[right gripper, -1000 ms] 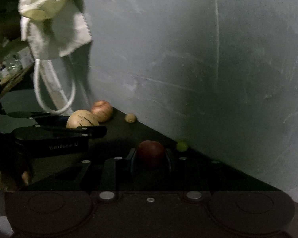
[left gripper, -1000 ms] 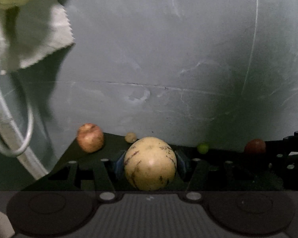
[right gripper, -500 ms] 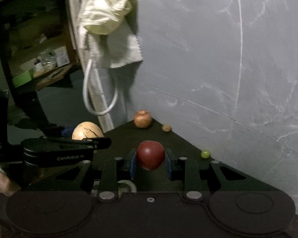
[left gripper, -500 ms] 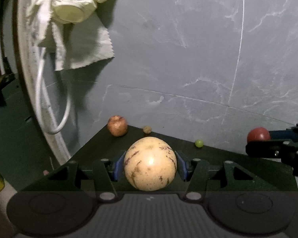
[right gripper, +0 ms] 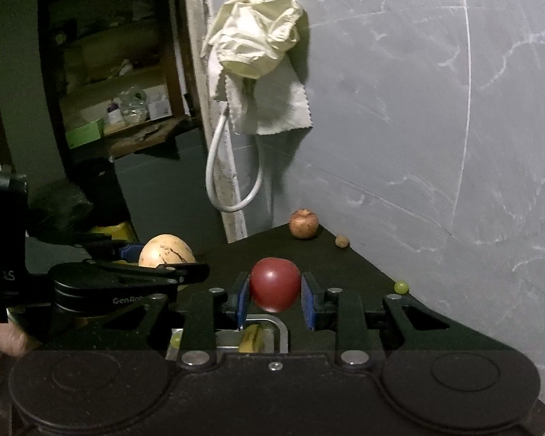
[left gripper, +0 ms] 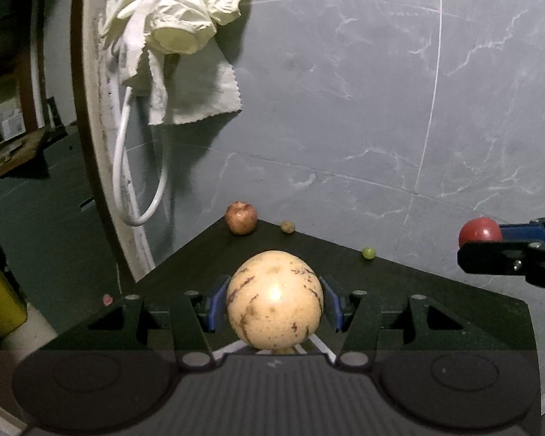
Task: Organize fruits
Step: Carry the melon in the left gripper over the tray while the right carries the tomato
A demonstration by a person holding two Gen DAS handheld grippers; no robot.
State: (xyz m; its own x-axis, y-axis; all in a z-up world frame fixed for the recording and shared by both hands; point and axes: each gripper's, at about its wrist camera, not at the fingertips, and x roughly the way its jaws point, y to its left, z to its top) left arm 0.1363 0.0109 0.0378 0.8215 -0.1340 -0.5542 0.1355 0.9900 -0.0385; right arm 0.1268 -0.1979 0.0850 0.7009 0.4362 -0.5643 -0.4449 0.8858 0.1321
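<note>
My left gripper (left gripper: 274,303) is shut on a large pale yellow fruit with brown streaks (left gripper: 274,299), held above the dark table (left gripper: 436,290). My right gripper (right gripper: 274,298) is shut on a small dark red fruit (right gripper: 274,284); the same red fruit (left gripper: 479,231) shows at the right edge of the left wrist view. The yellow fruit (right gripper: 166,251) appears at the left of the right wrist view. Far back on the table lie a reddish apple (left gripper: 241,217), a small brown fruit (left gripper: 287,226) and a green grape (left gripper: 368,253). Under my right gripper a metal tray (right gripper: 281,330) holds a banana (right gripper: 252,339).
A grey marbled wall (left gripper: 345,109) stands right behind the table. A bundled cloth (left gripper: 178,25) and a white hose loop (left gripper: 134,196) hang at its left end. A yellow container (left gripper: 0,309) stands on the floor at left. Shelves (right gripper: 120,109) show through a doorway.
Both grippers have drawn back and risen from the wall, each keeping its fruit. The apple, brown fruit and grape now look smaller and farther off; the tray with the banana has come into view.
</note>
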